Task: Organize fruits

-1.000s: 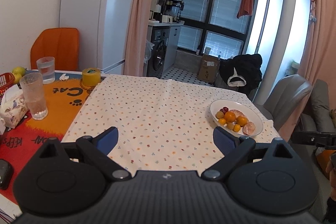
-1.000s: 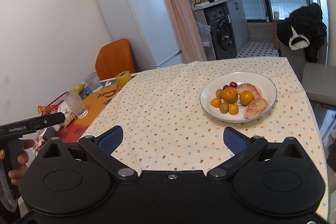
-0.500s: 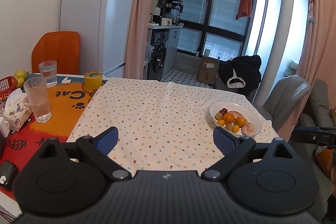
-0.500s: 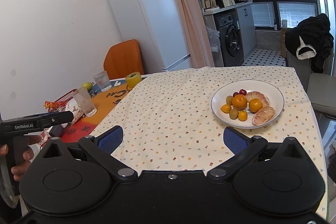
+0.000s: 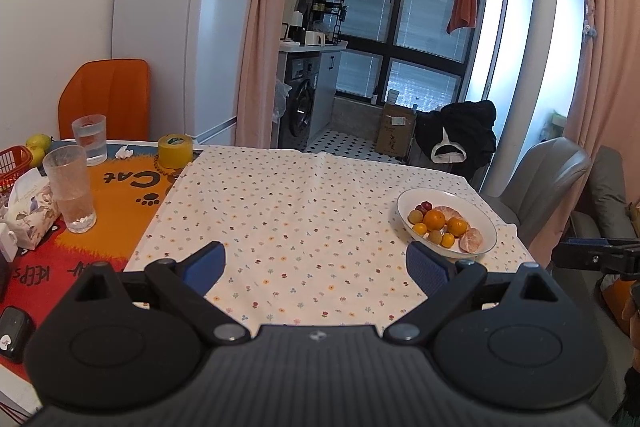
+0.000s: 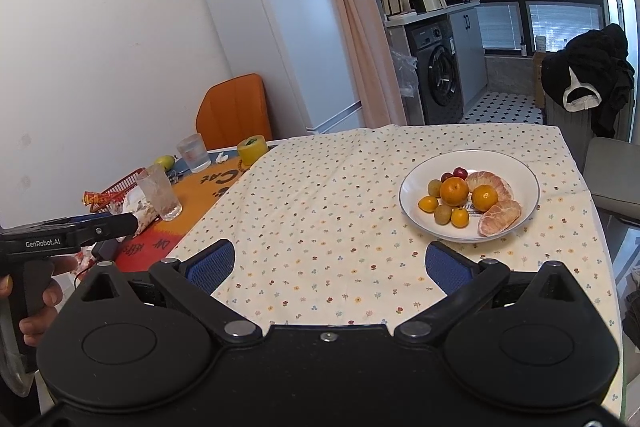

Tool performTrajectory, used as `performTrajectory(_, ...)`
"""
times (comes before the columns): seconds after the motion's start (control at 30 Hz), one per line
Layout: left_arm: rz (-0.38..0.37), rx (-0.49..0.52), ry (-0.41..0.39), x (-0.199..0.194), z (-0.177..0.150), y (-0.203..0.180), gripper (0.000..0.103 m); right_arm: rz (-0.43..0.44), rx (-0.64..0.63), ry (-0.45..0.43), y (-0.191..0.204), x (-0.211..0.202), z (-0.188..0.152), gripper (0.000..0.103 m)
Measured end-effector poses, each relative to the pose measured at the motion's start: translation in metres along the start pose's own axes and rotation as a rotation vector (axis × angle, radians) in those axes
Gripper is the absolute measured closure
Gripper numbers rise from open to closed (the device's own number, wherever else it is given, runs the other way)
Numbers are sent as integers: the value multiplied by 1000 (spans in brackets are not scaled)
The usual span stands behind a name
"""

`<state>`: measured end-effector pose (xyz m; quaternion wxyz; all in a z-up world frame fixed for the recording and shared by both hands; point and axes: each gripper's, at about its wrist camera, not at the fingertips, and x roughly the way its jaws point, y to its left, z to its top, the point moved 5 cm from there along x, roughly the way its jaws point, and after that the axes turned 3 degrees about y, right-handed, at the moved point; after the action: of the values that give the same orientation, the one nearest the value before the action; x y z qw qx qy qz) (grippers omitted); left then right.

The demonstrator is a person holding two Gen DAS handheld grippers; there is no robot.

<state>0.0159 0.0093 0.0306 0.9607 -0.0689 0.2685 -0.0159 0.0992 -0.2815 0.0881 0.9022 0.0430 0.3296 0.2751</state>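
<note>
Left gripper (image 5: 316, 261) and right gripper (image 6: 330, 263), jaws spread and empty, above the floral tablecloth (image 6: 320, 195). White plate (image 6: 520, 171) holds mandarins (image 6: 454, 191), kiwis and peeled segments.

Glossy white ceramic plate (image 6: 532, 187) on matt flower-printed cloth (image 6: 320, 211); frosted glass tumbler (image 5: 72, 187); matt black plastic claws.

One white plate (image 6: 520, 167) sits on the table (image 6: 320, 211). In it I count two larger oranges (image 6: 454, 191), two small kumquats (image 6: 428, 203), two greenish kiwis (image 6: 443, 214), two peeled citrus pieces (image 6: 500, 218) and one or two dark red fruits (image 6: 460, 172). Off to the side stand two drinking glasses (image 6: 159, 193) and one yellow tape roll (image 6: 251, 149).
</note>
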Motion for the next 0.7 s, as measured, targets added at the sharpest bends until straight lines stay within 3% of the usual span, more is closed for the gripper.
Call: performTrajectory(0.7,-11,9,17,2,-6,-2,7,12,-16,5,4,-1,-2,0)
